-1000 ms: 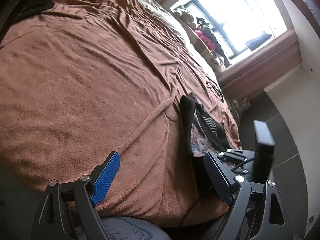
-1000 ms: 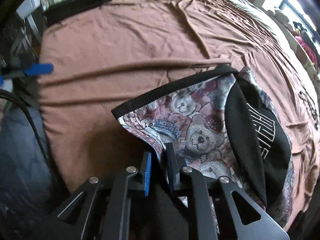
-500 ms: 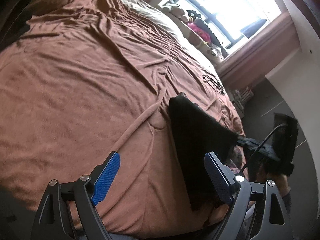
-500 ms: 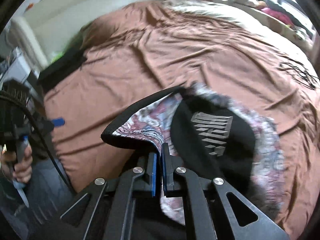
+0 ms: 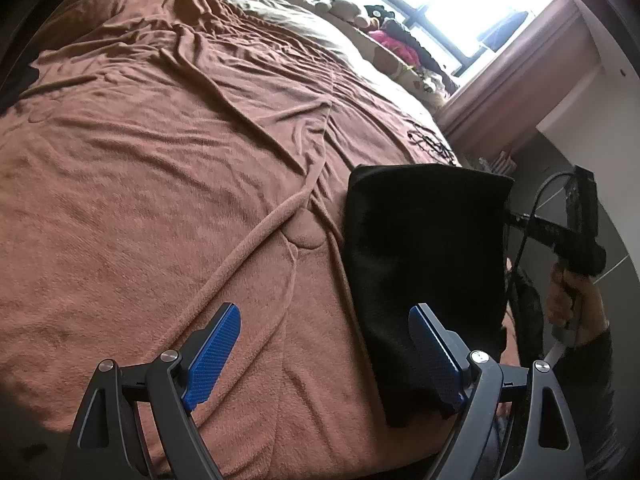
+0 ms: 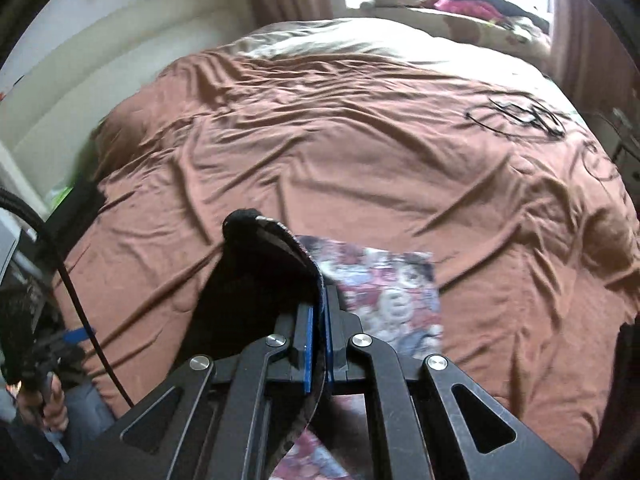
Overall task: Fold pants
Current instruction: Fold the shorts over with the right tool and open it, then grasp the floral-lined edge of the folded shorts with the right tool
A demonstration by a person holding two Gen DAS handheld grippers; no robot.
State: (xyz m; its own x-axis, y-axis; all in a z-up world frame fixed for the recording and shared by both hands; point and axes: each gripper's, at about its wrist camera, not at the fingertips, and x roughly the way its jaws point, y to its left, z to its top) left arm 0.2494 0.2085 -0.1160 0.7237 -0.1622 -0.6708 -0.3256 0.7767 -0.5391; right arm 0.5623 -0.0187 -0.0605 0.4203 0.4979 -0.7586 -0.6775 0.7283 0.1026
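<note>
The pants (image 6: 384,292) are a bear-print fabric with a black lining and a black waistband. My right gripper (image 6: 318,320) is shut on the waistband edge and holds the pants up over the brown bed. In the left wrist view the lifted pants (image 5: 424,256) hang as a black sheet near the bed's right edge, with the right gripper's body (image 5: 576,232) and a hand beyond them. My left gripper (image 5: 328,348) is open above the blanket, its right finger just in front of the hanging fabric, with nothing between the pads.
A wrinkled brown blanket (image 5: 168,168) covers the bed. A black cable (image 6: 516,116) lies coiled on its far right part. Soft toys and clothes sit on the window sill (image 5: 400,40). A pale wall (image 6: 120,60) and dark furniture stand at the left in the right wrist view.
The right gripper has risen and rolled, lifting the pants off the blanket so they hang with the black side toward the left camera. The left gripper shifted over the bed, still open.
</note>
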